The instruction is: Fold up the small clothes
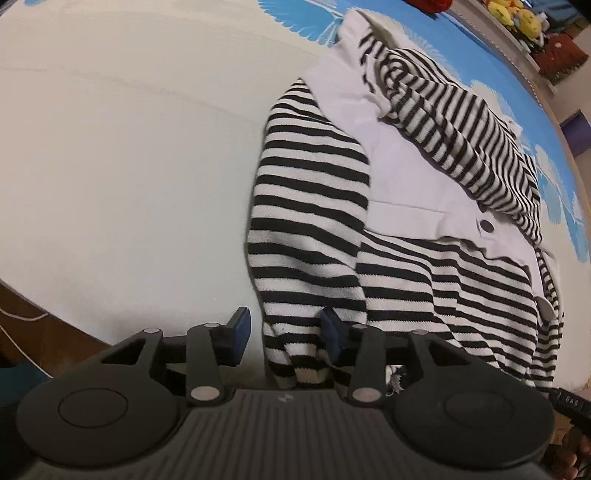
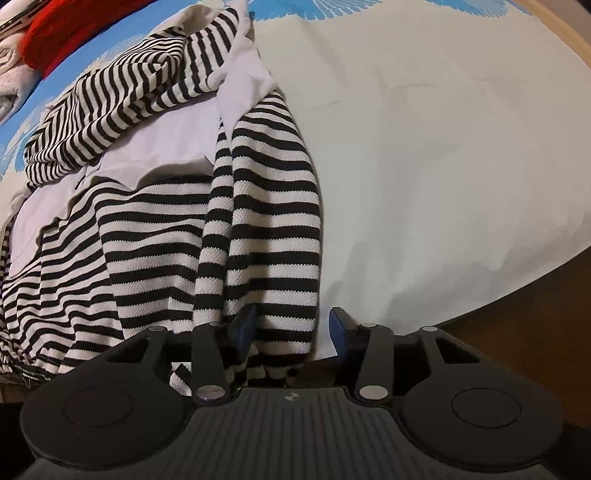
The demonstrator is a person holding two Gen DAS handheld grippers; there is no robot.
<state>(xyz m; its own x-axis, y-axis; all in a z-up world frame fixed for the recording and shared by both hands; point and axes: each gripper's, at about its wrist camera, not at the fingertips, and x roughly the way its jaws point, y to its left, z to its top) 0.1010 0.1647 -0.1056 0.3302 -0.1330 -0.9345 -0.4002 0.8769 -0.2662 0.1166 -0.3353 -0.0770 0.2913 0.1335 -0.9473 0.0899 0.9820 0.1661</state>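
Note:
A small black-and-white striped garment with a plain white panel [image 1: 406,166] lies spread on a white cloth. In the left wrist view its striped sleeve [image 1: 310,221] runs down to my left gripper [image 1: 286,332], which is open with the sleeve cuff between the blue pads, nearer the right one. In the right wrist view the other striped sleeve [image 2: 273,221] runs down to my right gripper [image 2: 293,330], also open, with the cuff between its pads against the left one. The garment's body [image 2: 147,229] lies to the left.
The white cloth [image 1: 129,166] has a blue flower-patterned part [image 1: 306,14] at the far side. A red cloth [image 2: 62,33] lies beyond the garment. Yellow plush toys [image 1: 513,16] stand at the far right. The table's near edge [image 2: 517,295] drops off close to both grippers.

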